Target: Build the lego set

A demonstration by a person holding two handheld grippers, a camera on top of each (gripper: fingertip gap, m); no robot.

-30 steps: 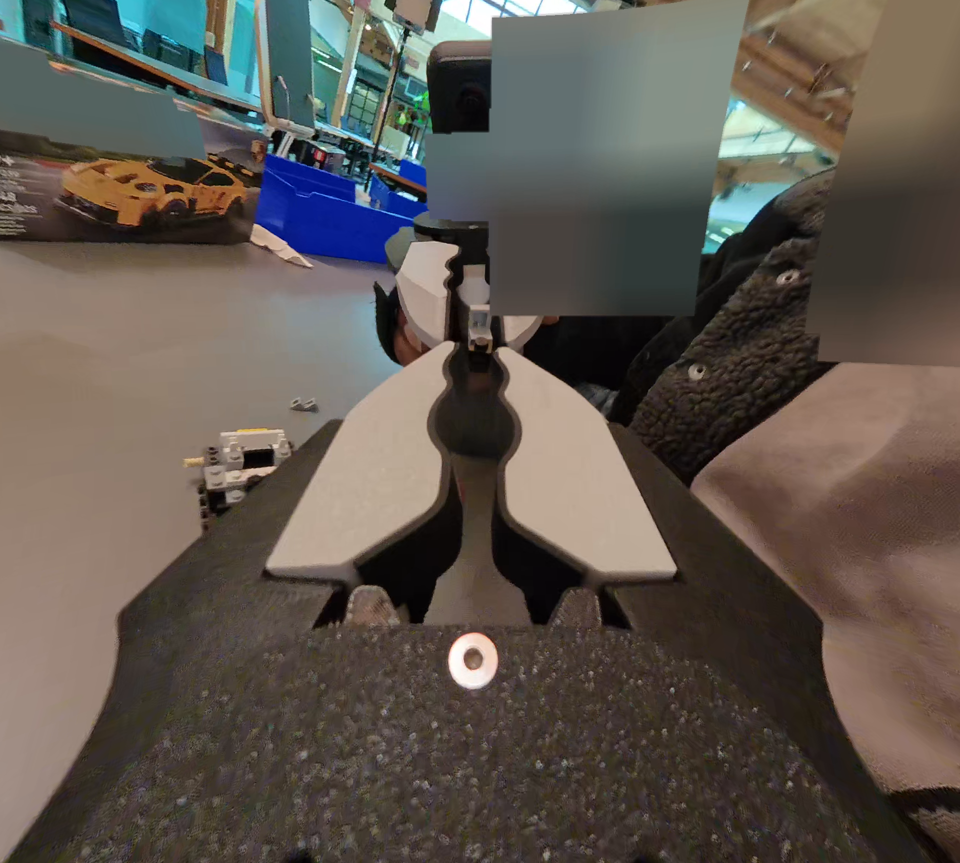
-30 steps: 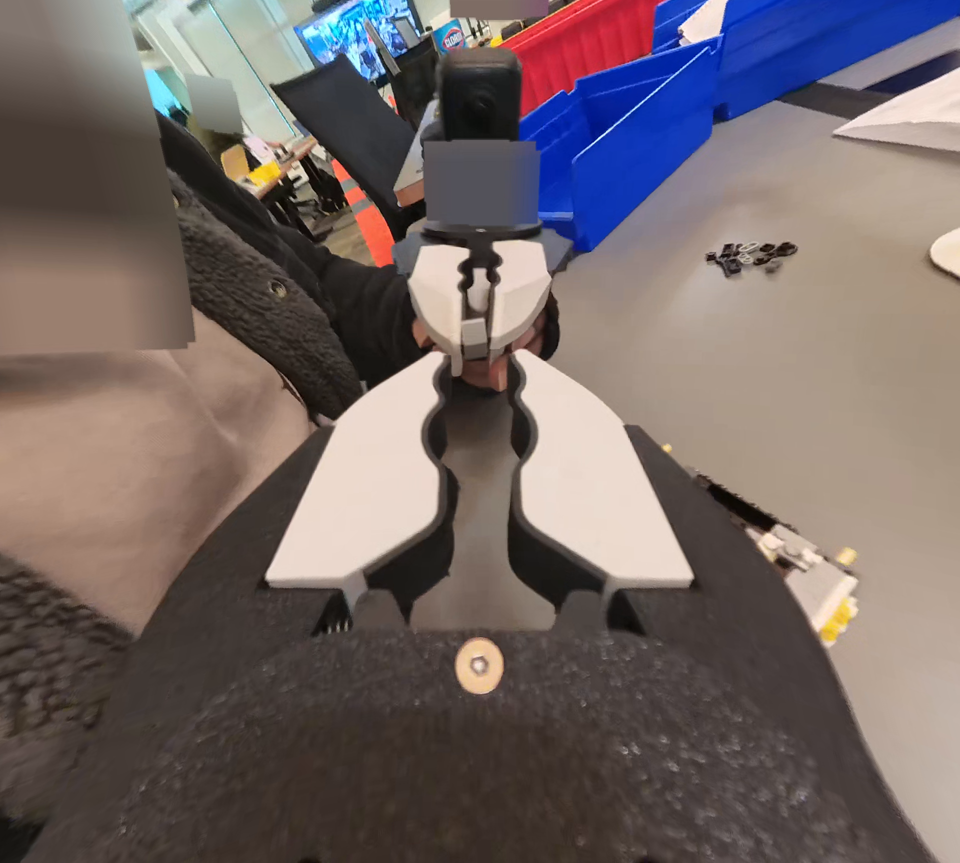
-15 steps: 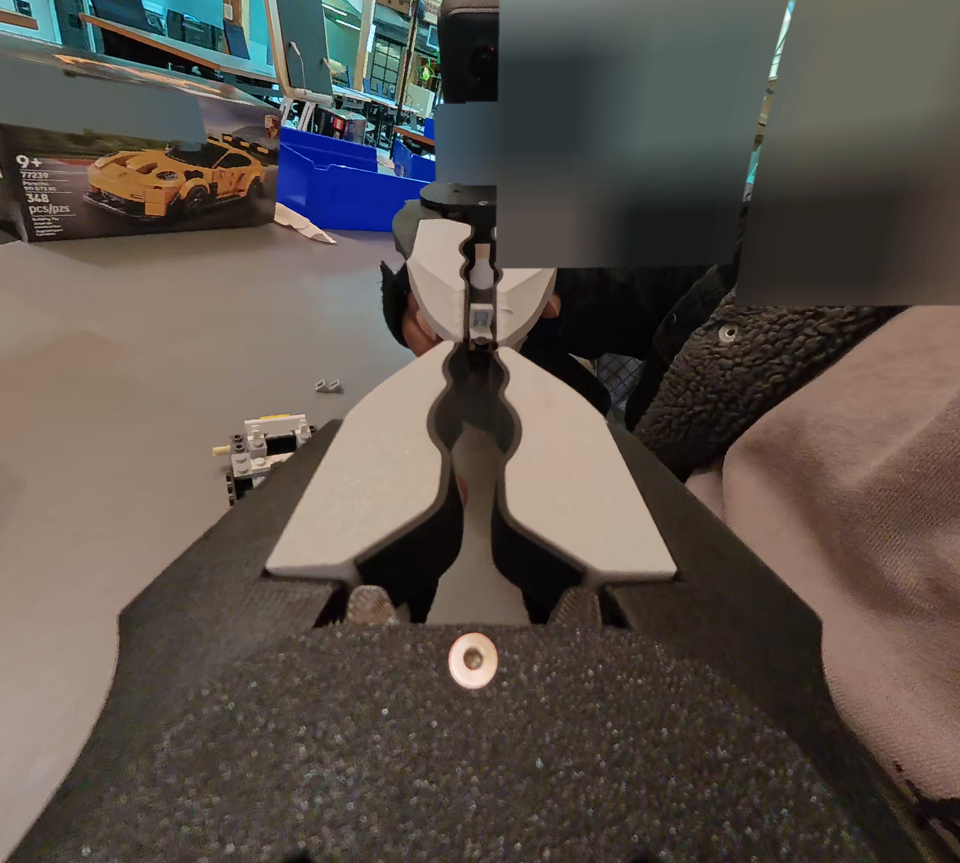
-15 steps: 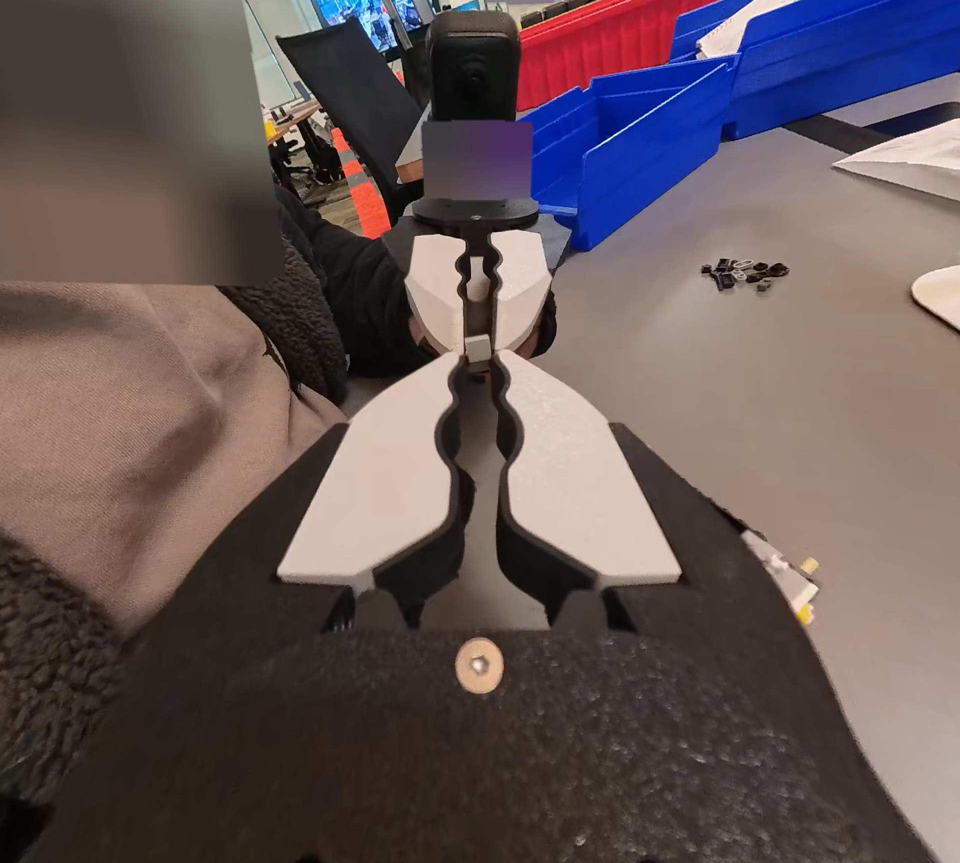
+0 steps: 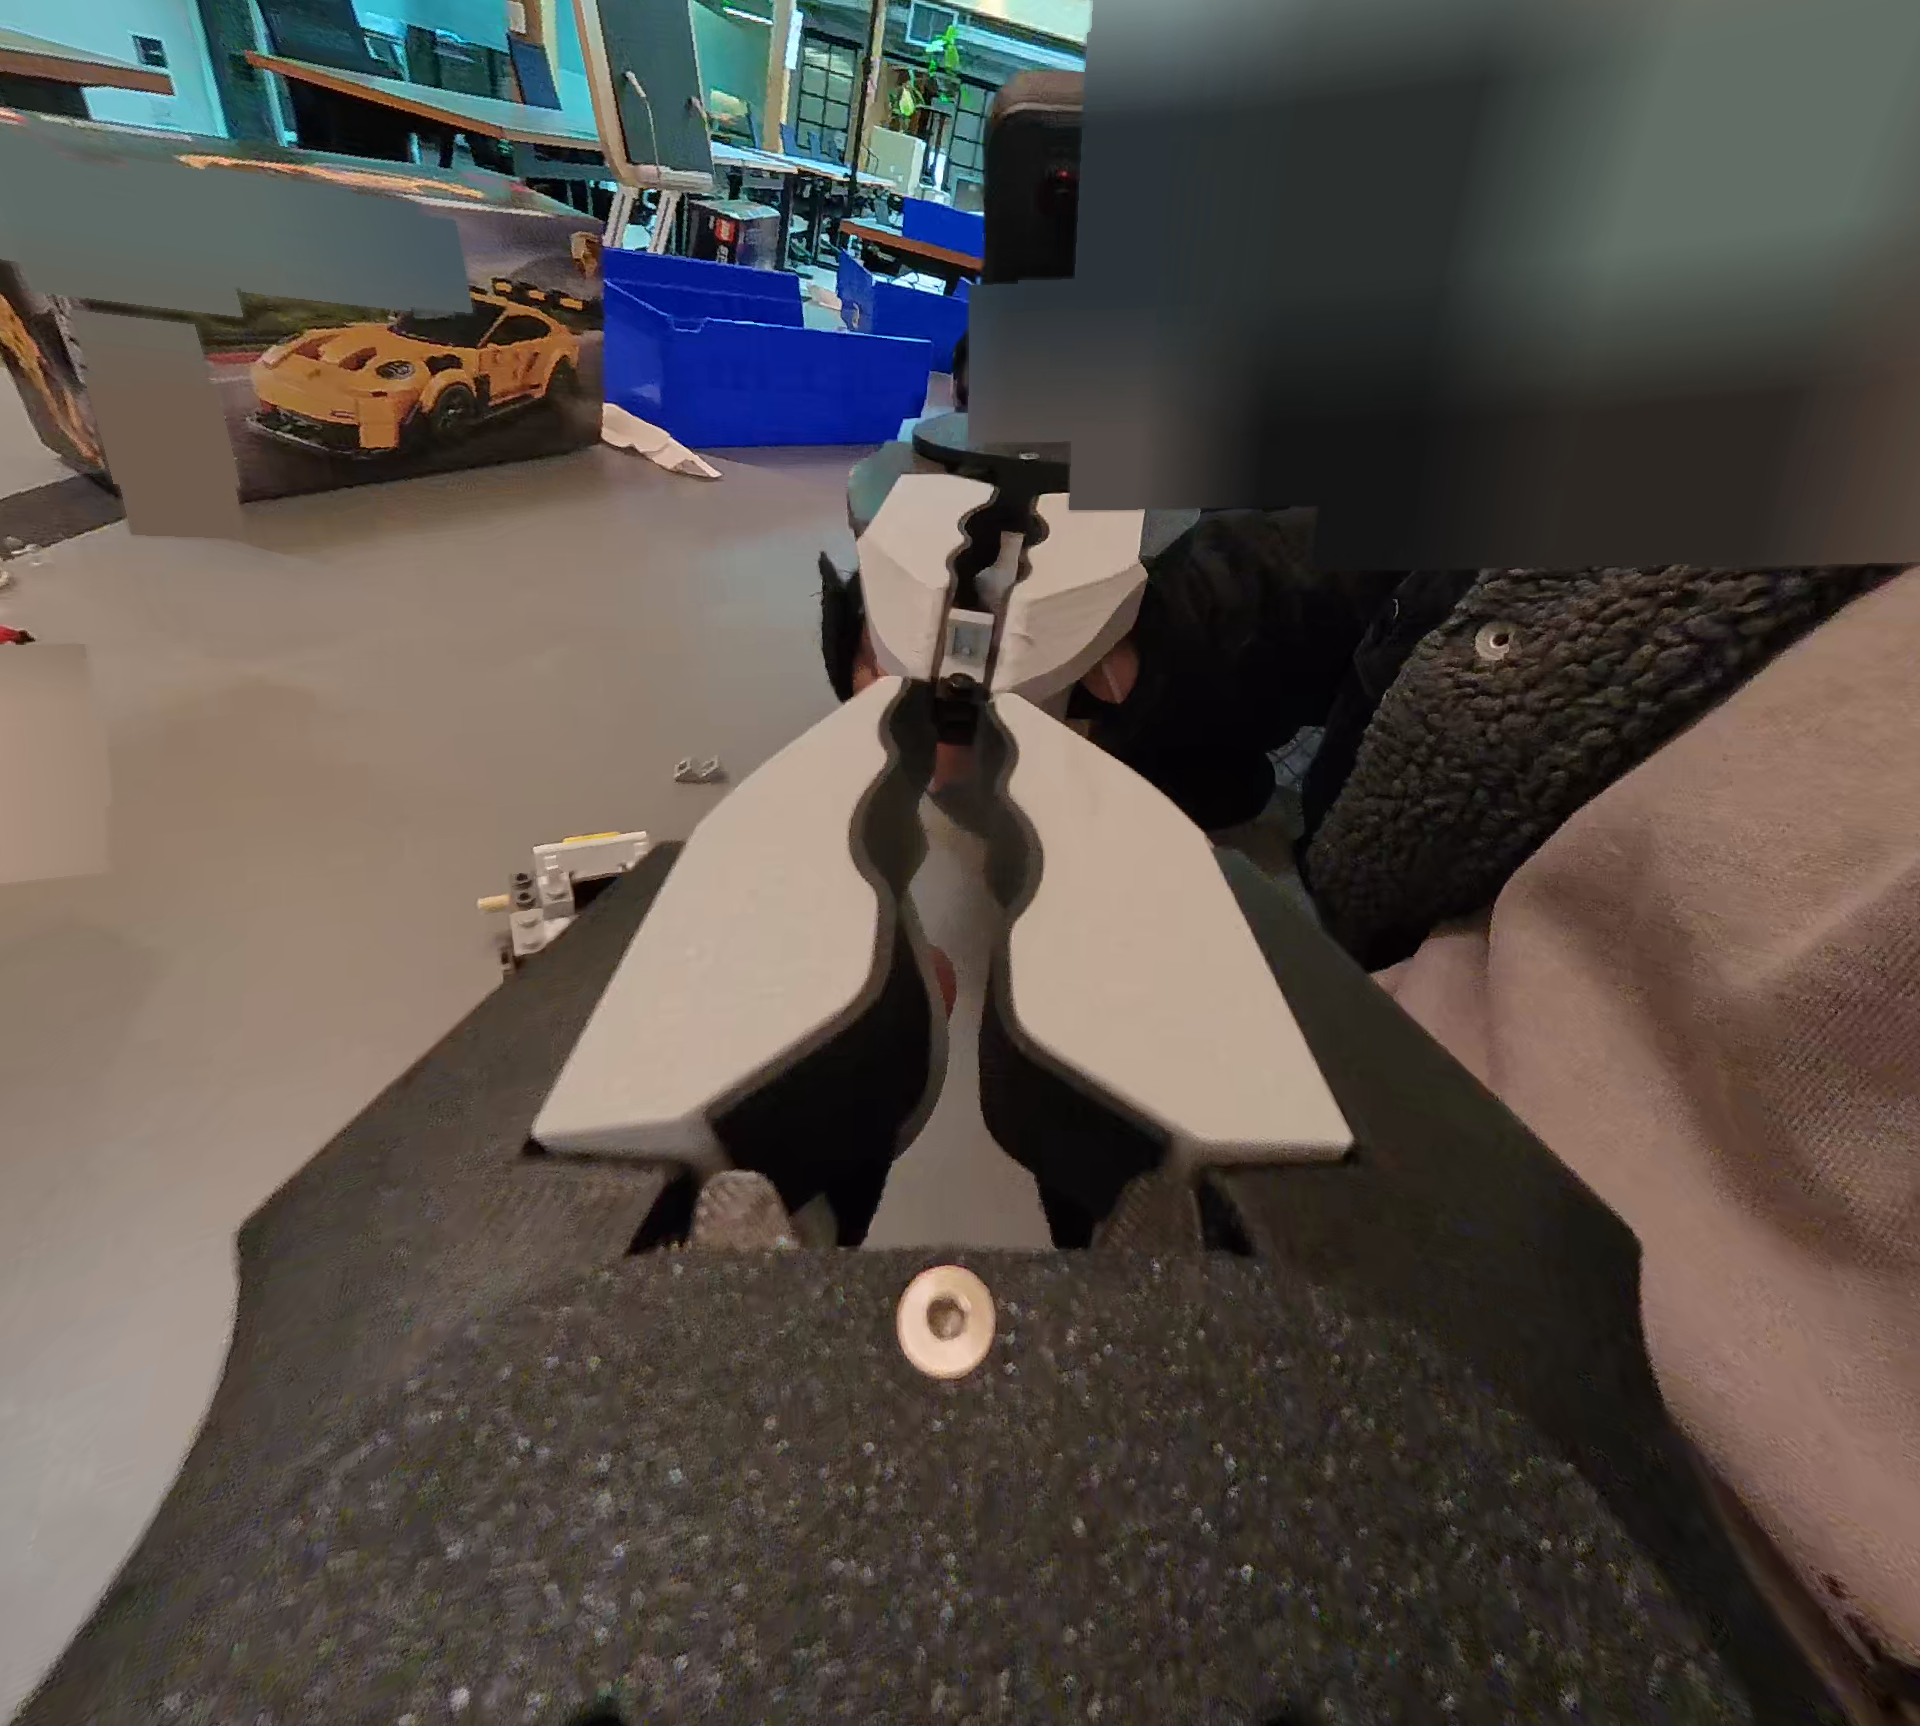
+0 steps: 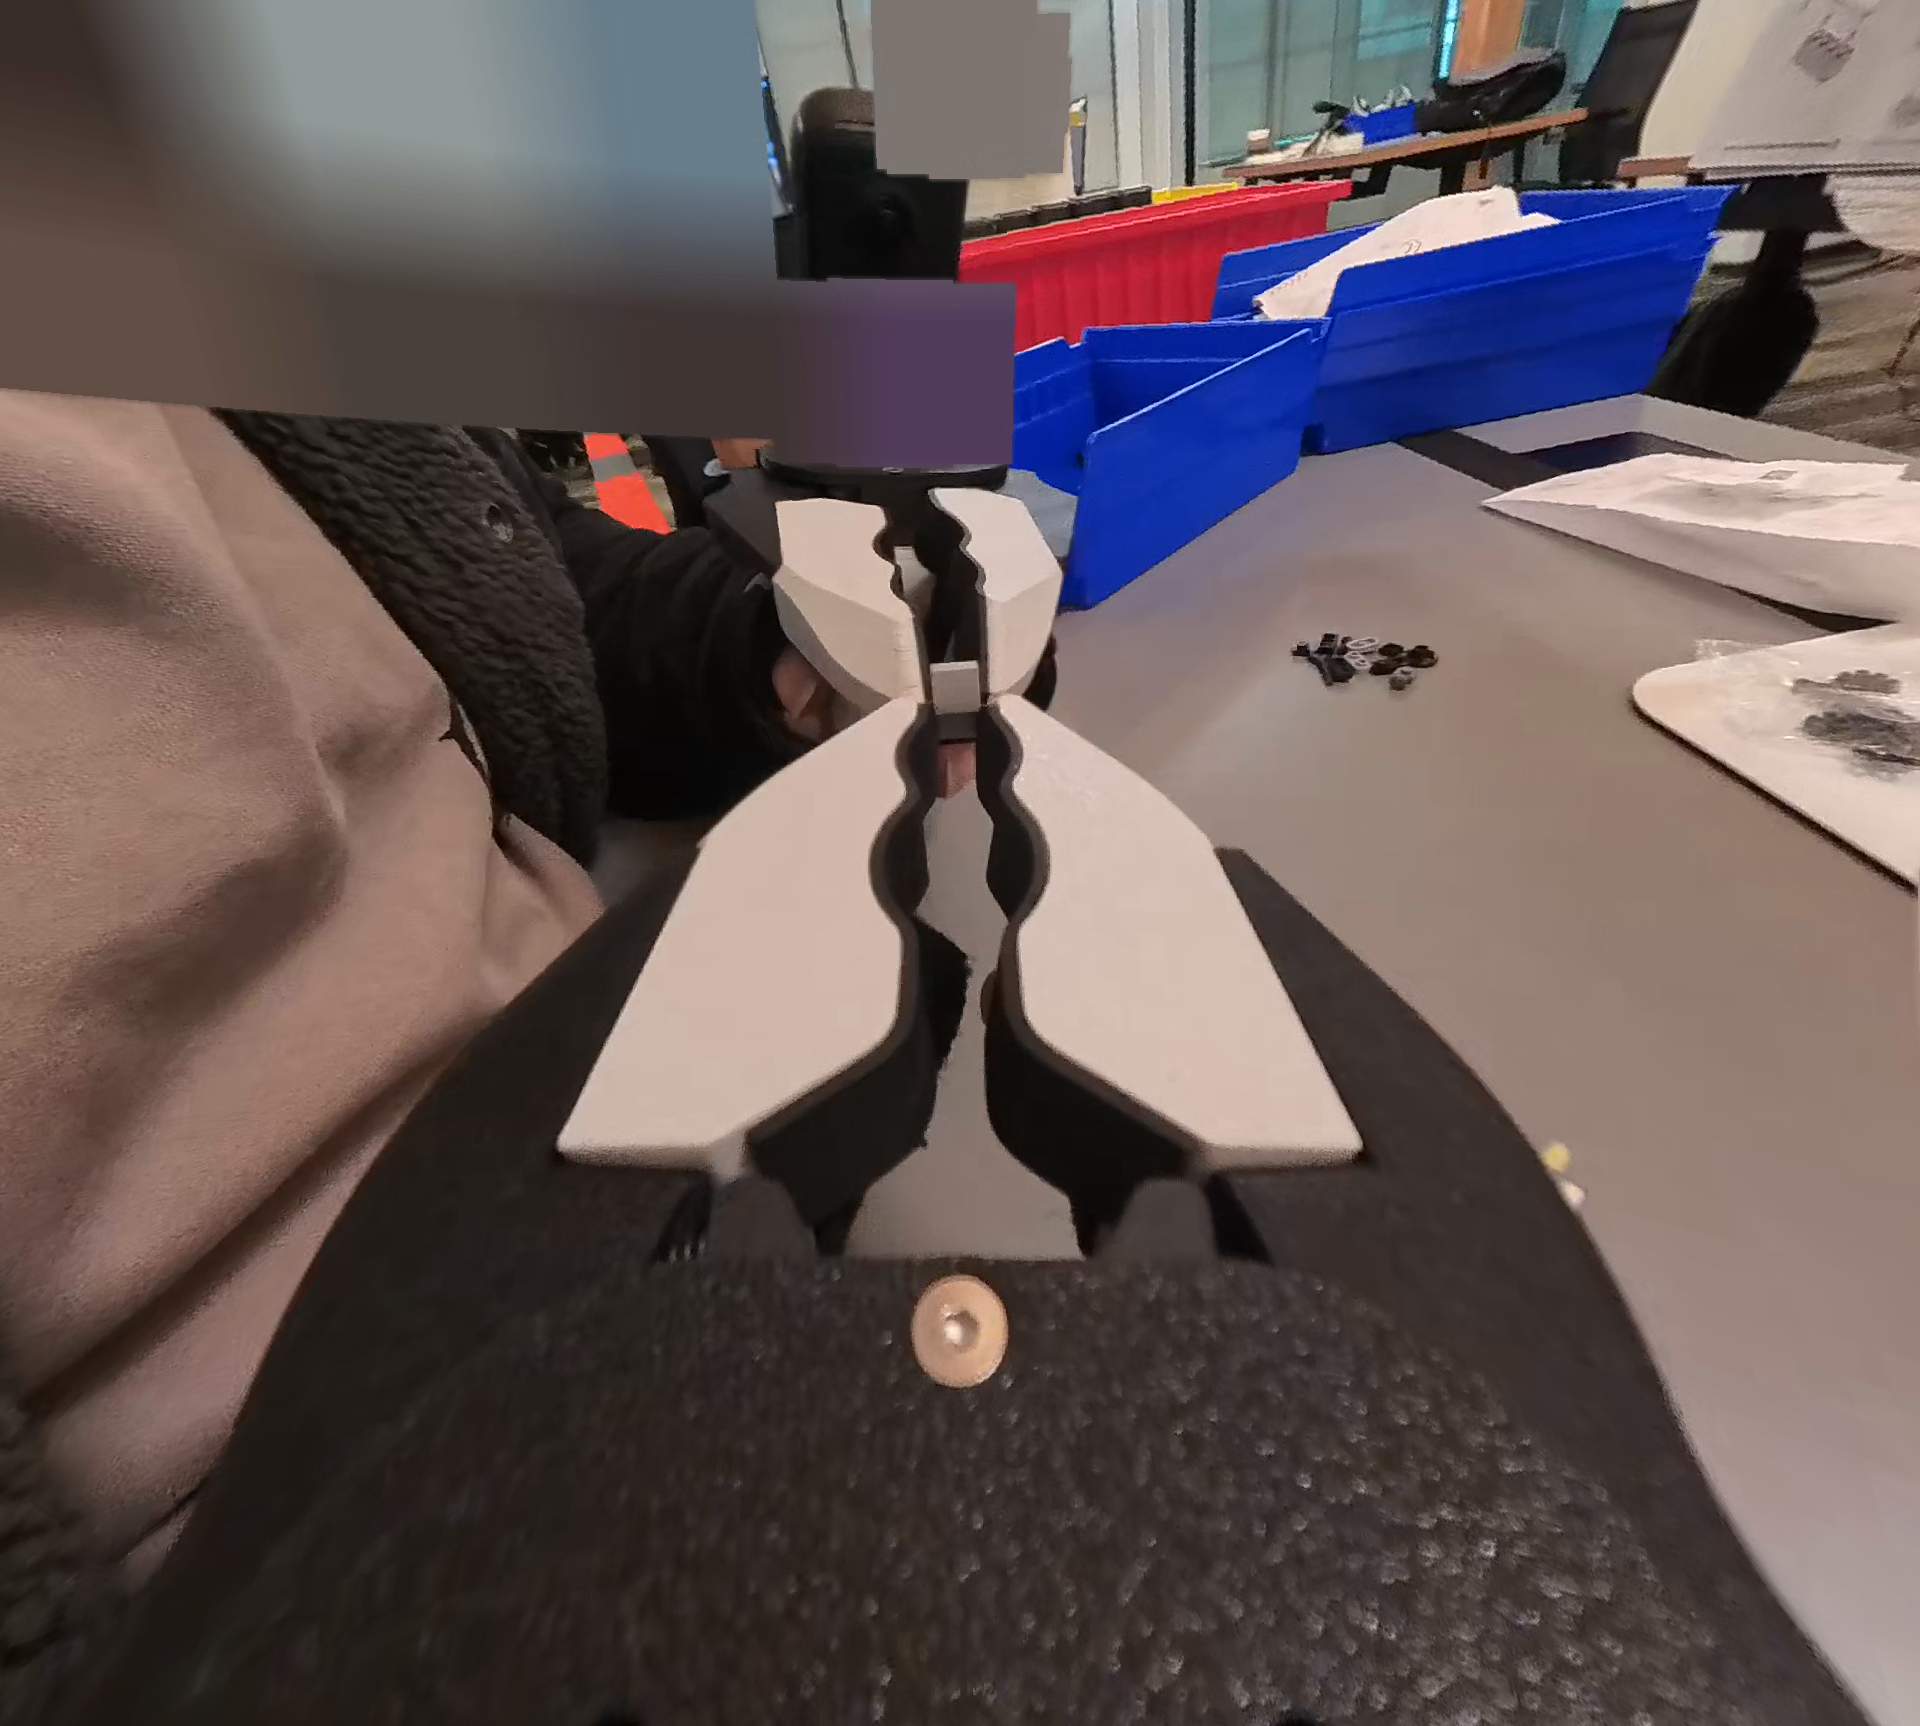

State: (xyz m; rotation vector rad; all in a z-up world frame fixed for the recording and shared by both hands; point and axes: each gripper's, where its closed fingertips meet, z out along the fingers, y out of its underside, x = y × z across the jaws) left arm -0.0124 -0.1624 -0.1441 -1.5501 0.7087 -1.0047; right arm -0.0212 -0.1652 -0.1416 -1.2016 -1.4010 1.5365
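My two grippers meet tip to tip above the grey table (image 5: 312, 845), close to the person's chest. My left gripper (image 5: 951, 702) is shut on a small dark lego piece (image 5: 957, 708). It shows farther off in the right wrist view (image 6: 940, 674). My right gripper (image 6: 954, 726) is shut, and a small light grey lego piece (image 6: 954, 689) sits where the tips meet. In the left wrist view the right gripper (image 5: 975, 653) pinches that grey piece (image 5: 971, 640). The two pieces touch. A partly built grey, black and yellow lego assembly (image 5: 561, 881) lies on the table left of my left gripper.
A loose small grey piece (image 5: 698, 770) lies on the table. A lego box (image 5: 416, 388) and blue bins (image 5: 758, 367) stand at the back. The right wrist view shows blue bins (image 6: 1195, 440), a red bin (image 6: 1122, 263), black pieces (image 6: 1361, 653), paper sheets (image 6: 1714, 523) and a white tray (image 6: 1787, 741).
Both grippers stayed shut and facing each other. Their tips have come together until the held pieces touch. Both have tilted, and the right one has swung towards the table's far side.
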